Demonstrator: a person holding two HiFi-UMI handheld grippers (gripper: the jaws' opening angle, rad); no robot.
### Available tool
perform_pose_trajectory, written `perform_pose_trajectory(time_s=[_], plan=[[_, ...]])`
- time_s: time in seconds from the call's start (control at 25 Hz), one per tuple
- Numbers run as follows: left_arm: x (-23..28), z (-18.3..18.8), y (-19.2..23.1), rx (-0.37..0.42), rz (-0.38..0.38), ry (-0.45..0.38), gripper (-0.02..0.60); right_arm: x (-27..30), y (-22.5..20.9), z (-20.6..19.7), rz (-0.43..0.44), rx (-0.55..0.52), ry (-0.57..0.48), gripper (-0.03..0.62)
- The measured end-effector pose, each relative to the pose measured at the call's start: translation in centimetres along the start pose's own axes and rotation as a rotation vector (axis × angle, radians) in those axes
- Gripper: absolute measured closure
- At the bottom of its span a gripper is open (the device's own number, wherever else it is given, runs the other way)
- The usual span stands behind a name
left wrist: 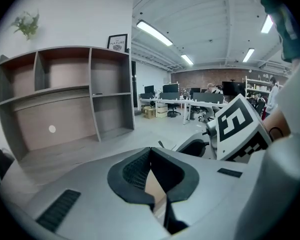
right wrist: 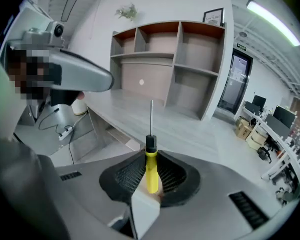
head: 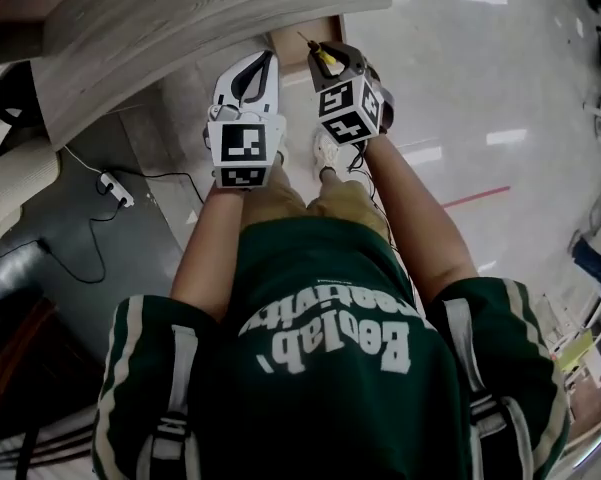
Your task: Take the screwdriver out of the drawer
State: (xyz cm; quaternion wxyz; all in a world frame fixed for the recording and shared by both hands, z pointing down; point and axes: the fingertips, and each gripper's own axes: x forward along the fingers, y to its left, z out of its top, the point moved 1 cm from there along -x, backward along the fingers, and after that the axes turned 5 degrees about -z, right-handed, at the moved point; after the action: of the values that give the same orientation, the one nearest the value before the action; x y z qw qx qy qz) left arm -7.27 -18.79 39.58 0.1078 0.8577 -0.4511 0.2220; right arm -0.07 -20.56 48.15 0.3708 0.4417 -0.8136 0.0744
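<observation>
The screwdriver [right wrist: 150, 170] is gripped by its yellow handle between the pads of the right gripper [right wrist: 150, 156], whose jaws are closed on it. Its black collar and thin metal shaft are pointed away from the gripper, toward the far wood-grain desk [right wrist: 135, 115] and the open shelf unit [right wrist: 192, 59] standing on it. In the head view the tool is seen held in the air past the person's knees, above the glossy floor [head: 480, 88] and just beside the desk's curved edge, clear of any surface. The left gripper [left wrist: 150, 151] is held just to the left of the right one, near it but apart. Its jaws are brought together at the tips and nothing is held between them. A white power strip [head: 114, 188] with its cable is seen lying on the grey floor at the left, under the desk
</observation>
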Motion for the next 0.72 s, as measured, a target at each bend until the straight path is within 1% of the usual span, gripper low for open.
perform_pose_trajectory(time_s=[0.12, 0.32, 0.48, 0.6, 0.72], plan=[[-1.3, 2.1, -1.3, 0.000, 0.005, -0.021, 0.563, -3.0, -0.7, 1.7, 0.024, 0.029, -0.031, 0.508], [-4.0, 5.7, -1.6, 0.001, 0.058, -0.079, 0.563, -7.5, -0.9, 4.5, 0.083, 0.072, -0.102, 0.508], [-6.5, 6.7, -2.5, -0.008, 0.064, -0.109, 0.563, -11.2, -0.5, 6.0, 0.105, 0.114, -0.153, 0.508], [-8.0, 7.6, -3.1, -0.004, 0.077, -0.126, 0.563, -13.6, -1.0, 7.7, 0.103, 0.104, -0.208, 0.508], [-9.4, 8.9, -4.7, 0.007, 0.098, -0.133, 0.563, -16.6, -1.8, 8.4, 0.105, 0.104, -0.249, 0.508]])
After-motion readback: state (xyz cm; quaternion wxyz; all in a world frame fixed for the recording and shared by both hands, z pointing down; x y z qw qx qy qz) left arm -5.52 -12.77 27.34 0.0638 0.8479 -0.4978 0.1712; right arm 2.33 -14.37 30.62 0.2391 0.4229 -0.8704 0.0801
